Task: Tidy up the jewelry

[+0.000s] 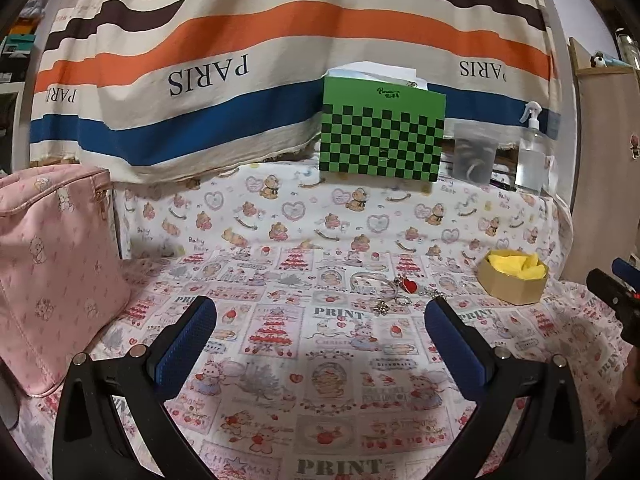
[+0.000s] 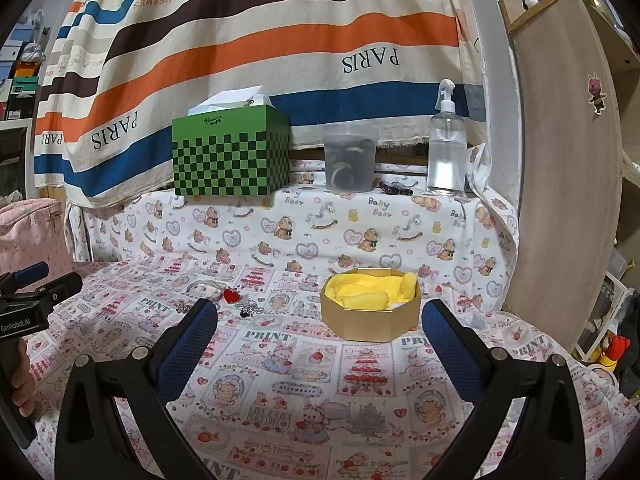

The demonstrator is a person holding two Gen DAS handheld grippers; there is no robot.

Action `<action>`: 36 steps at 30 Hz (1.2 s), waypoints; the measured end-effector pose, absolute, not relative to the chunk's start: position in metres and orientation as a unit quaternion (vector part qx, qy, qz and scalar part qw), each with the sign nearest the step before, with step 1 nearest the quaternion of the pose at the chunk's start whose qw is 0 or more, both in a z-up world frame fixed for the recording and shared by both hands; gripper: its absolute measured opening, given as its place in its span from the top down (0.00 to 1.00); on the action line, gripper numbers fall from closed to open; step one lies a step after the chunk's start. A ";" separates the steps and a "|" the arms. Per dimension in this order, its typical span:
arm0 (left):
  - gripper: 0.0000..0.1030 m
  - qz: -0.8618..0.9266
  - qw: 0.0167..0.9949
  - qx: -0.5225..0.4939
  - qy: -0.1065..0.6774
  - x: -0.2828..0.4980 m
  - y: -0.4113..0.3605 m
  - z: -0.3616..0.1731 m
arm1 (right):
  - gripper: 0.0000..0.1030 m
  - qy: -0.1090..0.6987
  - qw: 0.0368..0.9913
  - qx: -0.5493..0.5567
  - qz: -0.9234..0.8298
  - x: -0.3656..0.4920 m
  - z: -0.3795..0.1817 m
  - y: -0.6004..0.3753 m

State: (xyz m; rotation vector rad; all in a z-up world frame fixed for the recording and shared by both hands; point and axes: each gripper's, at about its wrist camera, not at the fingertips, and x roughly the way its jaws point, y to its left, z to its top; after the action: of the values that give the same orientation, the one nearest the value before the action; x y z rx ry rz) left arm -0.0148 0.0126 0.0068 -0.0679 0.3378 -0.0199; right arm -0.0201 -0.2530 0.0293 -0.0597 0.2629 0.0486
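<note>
A small heap of jewelry (image 1: 394, 294), with a red heart charm (image 2: 231, 295) and a silver bangle (image 1: 370, 280) among it, lies loose on the printed cloth of the surface (image 1: 320, 380), just left of the cardboard box (image 2: 372, 312) with its yellow lining, into which I judge nothing has yet gone, so the sorting is all still ahead. I hold the left gripper (image 1: 320, 316) and right gripper (image 2: 320, 316) above the cloth, fingers spread wide and empty. Readable around them: "PRINT" on the cloth, "Baby Bear" on the sheet (image 2: 360, 224), "PARIS" and "HERMES" upside down on the striped hanging (image 2: 280, 40) behind the green checked box (image 2: 232, 152).
</note>
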 end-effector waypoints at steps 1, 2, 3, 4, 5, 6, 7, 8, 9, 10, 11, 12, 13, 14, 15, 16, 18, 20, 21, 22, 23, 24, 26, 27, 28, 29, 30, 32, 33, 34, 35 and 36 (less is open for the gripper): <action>0.00 -0.008 0.986 -0.031 0.166 -0.015 0.012 0.007 | 0.00 0.131 0.991 -0.030 0.024 -0.020 0.029 -0.253; 0.00 -0.006 0.986 -0.028 0.166 -0.016 0.010 0.007 | 0.00 0.132 0.991 -0.030 0.024 -0.020 0.029 -0.253; 0.00 -0.002 0.986 -0.024 0.165 -0.016 0.009 0.007 | 0.00 0.132 0.991 -0.030 0.024 -0.019 0.029 -0.253; 0.00 0.003 0.986 -0.019 0.164 -0.016 0.007 0.007 | 0.00 0.132 0.990 -0.030 0.025 -0.019 0.030 -0.256; 0.00 0.006 0.987 -0.016 0.162 -0.017 0.006 0.007 | 0.00 0.133 0.990 -0.030 0.025 -0.017 0.025 -0.255; 0.00 0.006 0.987 -0.012 0.161 -0.018 0.005 0.007 | 0.00 0.133 0.990 -0.030 0.025 -0.017 0.025 -0.255; 0.00 0.006 0.987 -0.010 0.159 -0.018 0.004 0.007 | 0.00 0.132 0.990 -0.030 0.025 -0.017 0.025 -0.256; 0.00 0.007 0.987 -0.008 0.157 -0.019 0.004 0.007 | 0.00 0.133 0.990 -0.030 0.025 -0.017 0.025 -0.256; 0.00 0.009 0.988 -0.006 0.156 -0.019 0.003 0.007 | 0.00 0.133 0.990 -0.030 0.026 -0.017 0.026 -0.257; 0.00 0.010 0.988 -0.004 0.156 -0.019 0.002 0.008 | 0.00 0.133 0.990 -0.030 0.026 -0.017 0.026 -0.257; 0.00 0.011 0.988 -0.002 0.156 -0.020 0.001 0.008 | 0.00 0.133 0.990 -0.030 0.026 -0.017 0.026 -0.257; 0.00 0.010 0.988 -0.001 0.156 -0.019 0.002 0.008 | 0.00 0.133 0.990 -0.030 0.027 -0.017 0.027 -0.253; 0.00 0.010 0.988 -0.001 0.157 -0.019 0.002 0.008 | 0.00 0.133 0.990 -0.030 0.028 -0.018 0.027 -0.252; 0.00 0.010 0.987 -0.003 0.158 -0.018 0.003 0.008 | 0.00 0.133 0.990 -0.030 0.028 -0.018 0.028 -0.252; 0.00 0.011 0.987 -0.006 0.159 -0.018 0.003 0.007 | 0.00 0.133 0.990 -0.031 0.028 -0.019 0.028 -0.251; 0.00 0.011 0.987 -0.008 0.161 -0.018 0.004 0.007 | 0.00 0.133 0.990 -0.031 0.028 -0.019 0.028 -0.251; 0.00 0.014 0.987 -0.010 0.162 -0.017 0.006 0.007 | 0.00 0.133 0.990 -0.031 0.028 -0.018 0.027 -0.251; 0.00 0.013 0.987 -0.009 0.161 -0.017 0.005 0.007 | 0.00 0.133 0.990 -0.031 0.029 -0.018 0.027 -0.251; 0.00 0.012 0.987 -0.007 0.160 -0.017 0.006 0.007 | 0.00 0.134 0.990 -0.032 0.031 -0.019 0.028 -0.251; 0.00 0.015 0.987 -0.005 0.159 -0.017 0.006 0.007 | 0.00 0.133 0.990 -0.032 0.032 -0.019 0.028 -0.250; 0.00 0.022 0.987 -0.002 0.156 -0.018 0.005 0.007 | 0.00 0.134 0.990 -0.032 0.031 -0.019 0.028 -0.250; 0.00 0.028 0.988 0.001 0.154 -0.019 0.004 0.007 | 0.00 0.134 0.990 -0.032 0.031 -0.019 0.028 -0.251; 0.00 0.026 0.988 0.001 0.154 -0.020 0.004 0.007 | 0.00 0.134 0.990 -0.032 0.031 -0.019 0.028 -0.250; 0.00 0.025 0.988 -0.001 0.155 -0.019 0.005 0.007 | 0.00 0.134 0.990 -0.032 0.031 -0.019 0.028 -0.251; 0.00 0.026 0.987 -0.002 0.155 -0.019 0.005 0.007 | 0.00 0.134 0.990 -0.032 0.031 -0.019 0.028 -0.250; 0.00 0.028 0.988 -0.003 0.155 -0.020 0.006 0.007 | 0.00 0.135 0.990 -0.032 0.031 -0.019 0.028 -0.251; 0.00 0.029 0.988 -0.003 0.154 -0.020 0.006 0.007 | 0.00 0.135 0.990 -0.032 0.032 -0.019 0.027 -0.250; 0.00 0.029 0.988 -0.001 0.154 -0.020 0.005 0.007 | 0.00 0.135 0.990 -0.033 0.030 -0.020 0.027 -0.248; 0.00 0.029 0.987 0.000 0.156 -0.020 0.006 0.007 | 0.00 0.135 0.990 -0.032 0.031 -0.019 0.027 -0.249; 0.00 0.029 0.987 0.001 0.158 -0.020 0.006 0.007 | 0.00 0.135 0.990 -0.032 0.032 -0.019 0.027 -0.249; 0.00 0.031 0.987 0.002 0.158 -0.020 0.005 0.007 | 0.00 0.135 0.990 -0.031 0.032 -0.019 0.028 -0.249; 0.00 0.032 0.987 0.002 0.157 -0.020 0.005 0.007 | 0.00 0.136 0.990 -0.032 0.032 -0.019 0.027 -0.249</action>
State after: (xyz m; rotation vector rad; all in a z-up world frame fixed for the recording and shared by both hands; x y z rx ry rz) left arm -0.0203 0.0052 0.0073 0.0033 0.3159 0.0640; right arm -0.0188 -0.2492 0.0275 -0.0651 0.2724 0.0637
